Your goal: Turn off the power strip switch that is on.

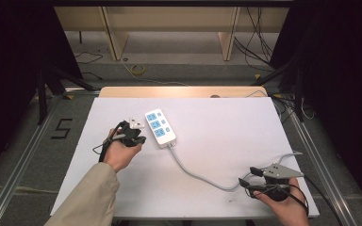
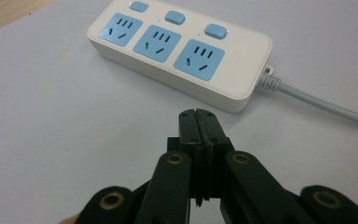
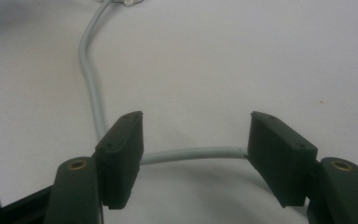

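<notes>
Work surface: a flat white sheet-covered table (image 1: 226, 141) is laid over a pale wooden top, whose far edge is left exposed
Main item: a white rectangular plastic power strip with three blue socket faces and three blue rocker buttons (image 1: 160, 128) is lying flat on the left-centre of the sheet, sockets up, nothing plugged in
Lead: a grey round flexible cable (image 1: 193, 172) is run from the strip's near end across the sheet toward the near right, where it is curved in front of the right hand
Left gripper (image 2: 199, 122): the two black jaws are pressed together with nothing between them; the tips are held just short of the strip's long side, apart from it
Right gripper (image 3: 196, 154): the jaws are spread wide, one either side of the cable; no clamping is seen, and whether the cable is touched by either pad cannot be told
Risk, cable: if the right jaws are closed off-centre, the round lead is judged likely to roll out or be pinched at an edge
Risk, strip: a pull on the lead is judged likely to drag or swing the light, unrestrained strip across the smooth sheet
Risk, left side: a clenched tip pushed against the strip could shift it instead of steadying it
Risk, edge: slack near the table's front edge could be snagged by the gripper's own trailing wire
</notes>
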Tool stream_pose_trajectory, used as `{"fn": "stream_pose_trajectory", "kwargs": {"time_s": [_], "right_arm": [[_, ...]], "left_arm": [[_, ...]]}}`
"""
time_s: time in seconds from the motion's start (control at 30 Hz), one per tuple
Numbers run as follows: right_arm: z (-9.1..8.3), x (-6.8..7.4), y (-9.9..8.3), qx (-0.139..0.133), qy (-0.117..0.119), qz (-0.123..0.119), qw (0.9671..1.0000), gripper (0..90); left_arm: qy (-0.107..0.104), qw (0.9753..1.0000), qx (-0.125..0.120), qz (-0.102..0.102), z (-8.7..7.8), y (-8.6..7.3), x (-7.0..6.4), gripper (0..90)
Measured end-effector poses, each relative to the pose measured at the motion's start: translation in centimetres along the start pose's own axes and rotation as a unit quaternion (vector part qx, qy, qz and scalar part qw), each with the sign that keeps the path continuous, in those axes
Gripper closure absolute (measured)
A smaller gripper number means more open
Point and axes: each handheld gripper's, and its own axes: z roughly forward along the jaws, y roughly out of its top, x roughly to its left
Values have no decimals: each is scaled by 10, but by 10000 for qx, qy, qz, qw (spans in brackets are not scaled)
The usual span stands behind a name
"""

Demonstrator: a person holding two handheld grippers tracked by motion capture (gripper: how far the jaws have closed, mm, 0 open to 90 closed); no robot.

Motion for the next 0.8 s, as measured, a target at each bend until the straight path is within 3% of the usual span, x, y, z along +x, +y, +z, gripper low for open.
{"fn": "stream_pose_trajectory", "kwargs": {"time_s": [0.23, 0.33, 0.8], "right_arm": [[0, 1, 0, 6, 13, -7, 10000, 367], [1, 1, 0, 14, 29, -6, 10000, 367], [1, 0, -1, 23, 30, -9, 10000, 367]], "left_arm": [[-24, 10000, -12, -83, 6, 7, 3, 900], [74, 10000, 18, 20, 7, 11, 7, 900], [127, 9999, 19, 7, 19, 14, 17, 900]]}}
